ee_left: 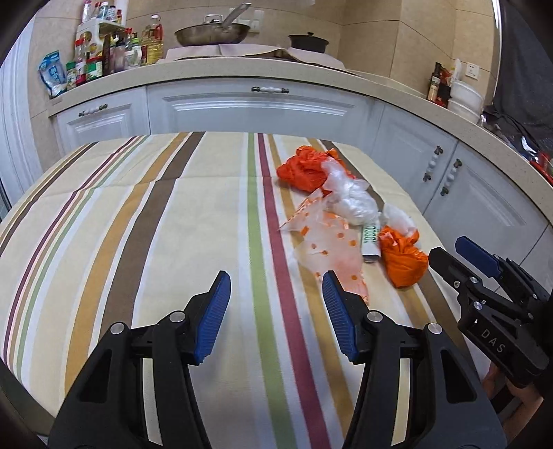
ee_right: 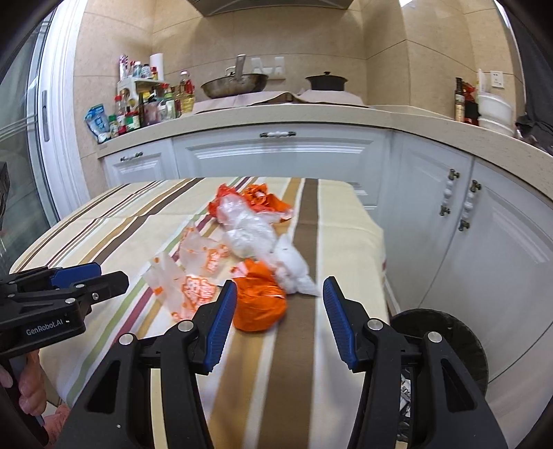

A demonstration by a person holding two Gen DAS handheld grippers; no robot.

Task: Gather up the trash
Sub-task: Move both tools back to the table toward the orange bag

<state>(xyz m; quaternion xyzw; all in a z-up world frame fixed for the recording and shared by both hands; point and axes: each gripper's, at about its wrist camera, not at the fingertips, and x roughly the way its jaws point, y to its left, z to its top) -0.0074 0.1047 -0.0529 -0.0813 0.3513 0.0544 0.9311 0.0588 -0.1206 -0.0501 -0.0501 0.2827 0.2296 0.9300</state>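
A heap of trash lies on the striped tablecloth (ee_left: 138, 224): a knotted orange bag (ee_right: 260, 304) (ee_left: 404, 262), a clear bag with orange dots (ee_left: 328, 252) (ee_right: 186, 279), crumpled clear plastic (ee_left: 352, 200) (ee_right: 247, 231), a small white-green wrapper (ee_left: 370, 241) and a crumpled orange bag (ee_left: 304, 169) (ee_right: 266, 200) at the far end. My left gripper (ee_left: 276, 293) is open and empty, just left of the dotted bag. My right gripper (ee_right: 280, 300) is open, its jaws either side of the knotted orange bag, just short of it.
White kitchen cabinets (ee_left: 255, 110) and a counter with bottles (ee_left: 103, 58), a wok (ee_left: 212, 32) and a black pot (ee_left: 308, 42) wrap around behind and to the right of the table. A dark round bin (ee_right: 446, 342) stands by the table's right edge.
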